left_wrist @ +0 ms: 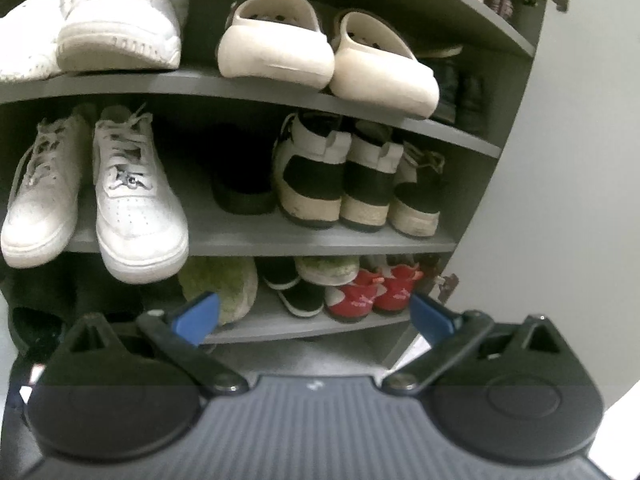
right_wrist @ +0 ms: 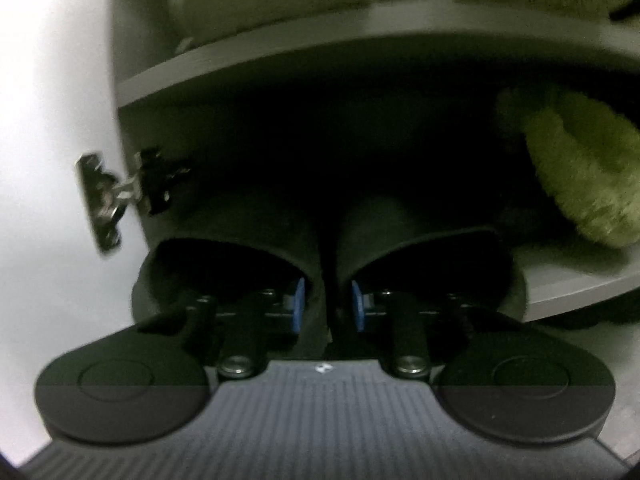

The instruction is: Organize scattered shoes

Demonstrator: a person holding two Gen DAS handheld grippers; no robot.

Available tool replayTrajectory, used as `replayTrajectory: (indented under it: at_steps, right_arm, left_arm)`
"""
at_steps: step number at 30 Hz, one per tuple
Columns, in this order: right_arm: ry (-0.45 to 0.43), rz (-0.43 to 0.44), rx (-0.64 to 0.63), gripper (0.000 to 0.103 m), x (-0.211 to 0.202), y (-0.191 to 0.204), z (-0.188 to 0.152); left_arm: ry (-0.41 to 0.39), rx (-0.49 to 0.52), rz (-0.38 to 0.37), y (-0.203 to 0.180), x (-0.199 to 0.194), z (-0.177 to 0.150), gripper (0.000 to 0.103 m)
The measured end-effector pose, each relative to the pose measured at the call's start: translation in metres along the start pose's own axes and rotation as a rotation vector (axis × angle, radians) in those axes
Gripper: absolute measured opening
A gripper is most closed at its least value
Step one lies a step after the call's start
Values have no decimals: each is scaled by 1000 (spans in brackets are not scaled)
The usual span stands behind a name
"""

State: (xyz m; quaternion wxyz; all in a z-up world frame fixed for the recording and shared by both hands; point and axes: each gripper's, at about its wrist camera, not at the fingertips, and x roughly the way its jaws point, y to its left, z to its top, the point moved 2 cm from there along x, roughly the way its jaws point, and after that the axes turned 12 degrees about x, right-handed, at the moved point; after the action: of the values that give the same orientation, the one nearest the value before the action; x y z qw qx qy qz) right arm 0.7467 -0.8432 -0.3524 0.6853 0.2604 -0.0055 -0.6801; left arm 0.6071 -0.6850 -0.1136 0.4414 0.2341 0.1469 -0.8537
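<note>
In the right wrist view, two black slippers [right_wrist: 240, 224] lie side by side at the left end of the cabinet's bottom shelf [right_wrist: 572, 292], openings toward me. My right gripper [right_wrist: 327, 305] has one finger inside each slipper. Its blue pads [right_wrist: 298, 304] are pinched on the two inner walls pressed together, so it is shut on the pair. In the left wrist view, my left gripper [left_wrist: 314, 314] is held wide open in front of the grey shoe cabinet [left_wrist: 280, 240], level with the bottom shelf. It holds nothing.
Shelves carry white sneakers [left_wrist: 136, 196], cream clogs [left_wrist: 276, 40], black-and-white trainers [left_wrist: 316, 172], red shoes [left_wrist: 372, 292] and fuzzy green slippers [left_wrist: 224, 284] [right_wrist: 588, 176]. An open white door with a hinge [right_wrist: 116, 196] stands left of the black slippers; another door [left_wrist: 568, 160] stands at the cabinet's right.
</note>
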Motion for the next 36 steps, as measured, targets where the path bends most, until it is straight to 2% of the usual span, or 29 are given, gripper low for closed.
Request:
replayTrajectory:
  at_steps: [5, 8, 13, 16, 20, 22, 26, 28, 33, 36]
  right_arm:
    - [31, 47, -14, 31, -17, -10, 5]
    - [-12, 77, -28, 32, -70, -26, 2]
    - [55, 62, -69, 32, -143, -51, -13]
    - [106, 15, -100, 32, -170, -68, -19]
    - [195, -111, -30, 32, -206, -117, -25]
    - [277, -174, -10, 32, -218, -141, -33]
    - [333, -212, -10, 32, -243, -159, -25]
    - [344, -231, -2, 32, -265, -159, -1]
    - [291, -271, 99, 32, -333, -147, 78]
    - [259, -290, 120, 32, -391, -118, 146]
  left_arm:
    - [3, 7, 33, 3, -1, -1, 103]
    - [-27, 27, 62, 4, -6, 0, 103]
    - [-26, -8, 51, 8, -8, -2, 103]
    - [-9, -1, 53, 6, -2, -8, 103]
    - [9, 19, 58, 1, 6, -17, 103]
    - [12, 72, 60, -6, 8, -23, 103]
    - [57, 50, 52, -2, -3, -15, 103]
    - [75, 67, 68, 4, -31, 4, 103]
    - [121, 110, 108, 18, -101, 53, 102]
    - [149, 136, 131, 26, -143, 83, 102]
